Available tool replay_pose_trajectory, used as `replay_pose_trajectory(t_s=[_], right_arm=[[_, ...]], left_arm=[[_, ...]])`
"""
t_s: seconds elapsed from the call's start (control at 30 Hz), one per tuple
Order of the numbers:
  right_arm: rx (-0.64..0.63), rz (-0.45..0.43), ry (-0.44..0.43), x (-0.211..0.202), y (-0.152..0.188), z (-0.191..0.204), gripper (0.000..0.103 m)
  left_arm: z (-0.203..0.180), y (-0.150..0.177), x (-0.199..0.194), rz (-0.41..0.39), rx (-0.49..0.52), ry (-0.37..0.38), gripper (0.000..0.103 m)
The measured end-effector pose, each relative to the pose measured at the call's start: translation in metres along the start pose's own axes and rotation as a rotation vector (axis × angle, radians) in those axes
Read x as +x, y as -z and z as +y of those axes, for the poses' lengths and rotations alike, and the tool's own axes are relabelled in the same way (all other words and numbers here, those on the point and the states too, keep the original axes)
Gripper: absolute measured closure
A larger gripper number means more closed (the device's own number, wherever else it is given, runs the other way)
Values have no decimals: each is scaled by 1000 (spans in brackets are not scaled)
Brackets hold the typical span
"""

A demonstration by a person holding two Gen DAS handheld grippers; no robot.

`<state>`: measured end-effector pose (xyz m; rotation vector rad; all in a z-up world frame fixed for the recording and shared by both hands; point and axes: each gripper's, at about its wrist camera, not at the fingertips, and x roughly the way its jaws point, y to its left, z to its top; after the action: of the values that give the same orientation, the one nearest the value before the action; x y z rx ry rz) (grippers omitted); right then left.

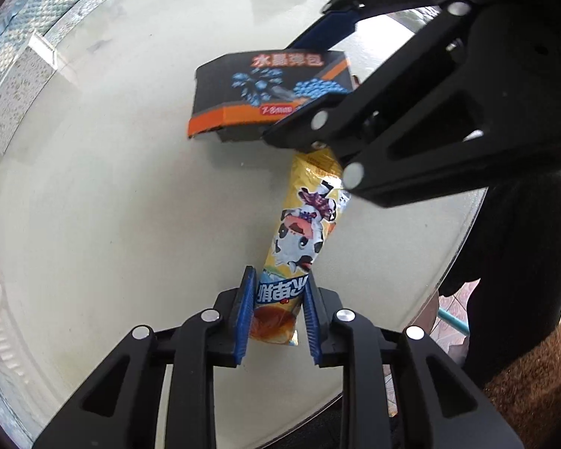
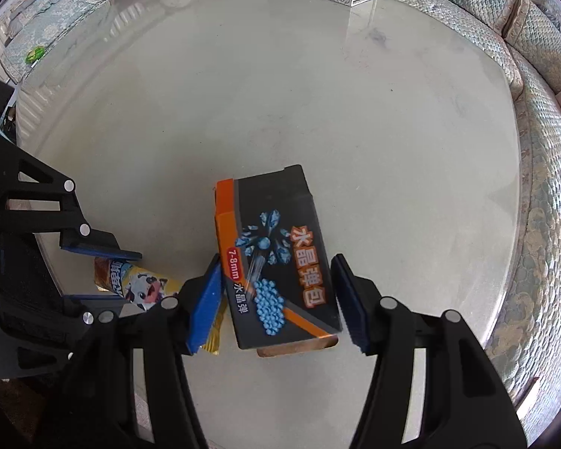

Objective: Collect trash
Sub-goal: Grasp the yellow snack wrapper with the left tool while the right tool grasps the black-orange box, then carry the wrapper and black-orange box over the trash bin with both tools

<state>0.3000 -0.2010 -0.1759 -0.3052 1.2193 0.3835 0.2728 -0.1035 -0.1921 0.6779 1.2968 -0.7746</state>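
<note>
Two fingers pairs: left gripper point(image 1: 276, 316) pinches wrapper point(image 1: 303, 239); right gripper point(image 2: 276, 299) straddles box point(image 2: 276, 258), spread.

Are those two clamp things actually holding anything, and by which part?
The left hand-held gripper straddles the yellow cow wrapper near one end; whether it pinches cannot be told. The right hand-held gripper is open around the black box, not gripping.

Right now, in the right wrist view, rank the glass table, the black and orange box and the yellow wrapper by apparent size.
1. Glass table, fills most of the view.
2. Black and orange box.
3. Yellow wrapper, partly hidden behind the tools, so its full size is unsure.
</note>
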Motion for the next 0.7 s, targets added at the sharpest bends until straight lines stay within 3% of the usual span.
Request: replay_pose_trajectory(t_s=[0.4,0.7], right_arm=[[26,-65,56,-45,18,20,46],[-16,-160,99,-96,45,64,46]], left_arm=[[37,36,-24,-38,-317,-41,79],[17,74,-76,-157,-420,-157,79]])
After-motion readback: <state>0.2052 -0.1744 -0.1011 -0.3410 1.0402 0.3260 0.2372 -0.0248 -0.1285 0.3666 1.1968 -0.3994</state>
